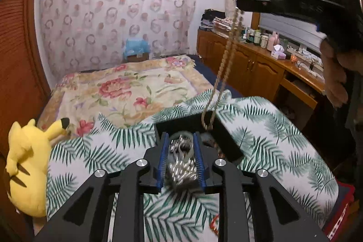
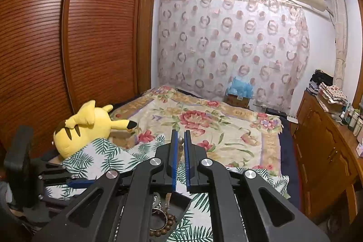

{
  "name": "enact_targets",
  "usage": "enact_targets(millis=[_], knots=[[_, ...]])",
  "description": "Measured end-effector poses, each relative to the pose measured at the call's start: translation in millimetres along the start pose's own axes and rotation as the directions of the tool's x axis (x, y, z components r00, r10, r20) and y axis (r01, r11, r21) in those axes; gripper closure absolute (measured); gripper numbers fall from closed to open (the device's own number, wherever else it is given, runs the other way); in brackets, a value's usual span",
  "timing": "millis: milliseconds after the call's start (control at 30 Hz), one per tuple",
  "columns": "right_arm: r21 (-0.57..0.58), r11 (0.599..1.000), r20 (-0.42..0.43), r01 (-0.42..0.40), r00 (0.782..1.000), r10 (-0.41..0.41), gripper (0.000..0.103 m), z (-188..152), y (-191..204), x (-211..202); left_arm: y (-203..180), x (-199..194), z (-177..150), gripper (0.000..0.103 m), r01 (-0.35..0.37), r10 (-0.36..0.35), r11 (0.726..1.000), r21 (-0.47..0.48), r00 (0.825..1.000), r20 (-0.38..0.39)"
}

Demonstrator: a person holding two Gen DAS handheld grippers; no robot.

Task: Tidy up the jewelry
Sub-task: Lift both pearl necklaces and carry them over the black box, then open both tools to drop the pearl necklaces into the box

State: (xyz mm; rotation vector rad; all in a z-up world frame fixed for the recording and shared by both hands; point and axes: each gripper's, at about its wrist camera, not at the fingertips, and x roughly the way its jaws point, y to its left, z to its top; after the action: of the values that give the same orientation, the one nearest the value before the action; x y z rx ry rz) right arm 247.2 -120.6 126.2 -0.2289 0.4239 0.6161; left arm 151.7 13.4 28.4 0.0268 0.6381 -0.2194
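the closed right gripper (image 1: 240,3) dangles a bead necklace (image 1: 223,69) into the black tray (image 1: 229,140), still unplaced, while the left gripper (image 1: 180,146), slightly parted, straddles a silver chain (image 1: 181,168).

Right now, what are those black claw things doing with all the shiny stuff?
A person is sorting jewelry into a black tray that sits on a leaf-print cloth. The right gripper is shut on a long bead necklace, which hangs down so its lower end dips into the tray. The left gripper is low over the tray with a silvery chain between its blue pads. A yellow plush toy lies nearby.
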Motion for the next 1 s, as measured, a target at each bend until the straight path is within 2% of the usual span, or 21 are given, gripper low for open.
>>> enact_targets(millis=[200,400,467,800,900,1000], knots=[[-0.013,1.000,-0.050,0.014,0.999,-0.014,0.097,-16,9,26,1,-8,-30,0.077,-0.008,0.008,1.000,-0.003,1.000,-0.021],[0.021,1.000,-0.141,-0.005,0.990,0.007,0.096,-50,12,53,2,-18,-58,0.071,-0.017,0.016,1.000,-0.009,0.999,-0.030],[0.025,1.000,-0.165,-0.014,0.986,0.018,0.096,-61,14,59,2,-21,-64,0.064,-0.012,0.011,1.000,-0.014,0.999,-0.036],[0.039,0.997,-0.188,-0.066,0.980,0.072,0.095,-113,25,32,-1,-22,-96,0.060,0.020,-0.024,0.998,-0.057,0.997,-0.076],[0.045,0.996,-0.203,-0.078,0.975,0.086,0.084,-137,28,19,-5,-20,-104,0.060,0.028,-0.033,0.998,-0.058,0.995,-0.089],[0.035,0.996,-0.235,-0.083,0.968,0.089,0.082,-165,33,9,-10,-18,-109,0.060,0.028,-0.033,0.998,-0.050,0.994,-0.103]])
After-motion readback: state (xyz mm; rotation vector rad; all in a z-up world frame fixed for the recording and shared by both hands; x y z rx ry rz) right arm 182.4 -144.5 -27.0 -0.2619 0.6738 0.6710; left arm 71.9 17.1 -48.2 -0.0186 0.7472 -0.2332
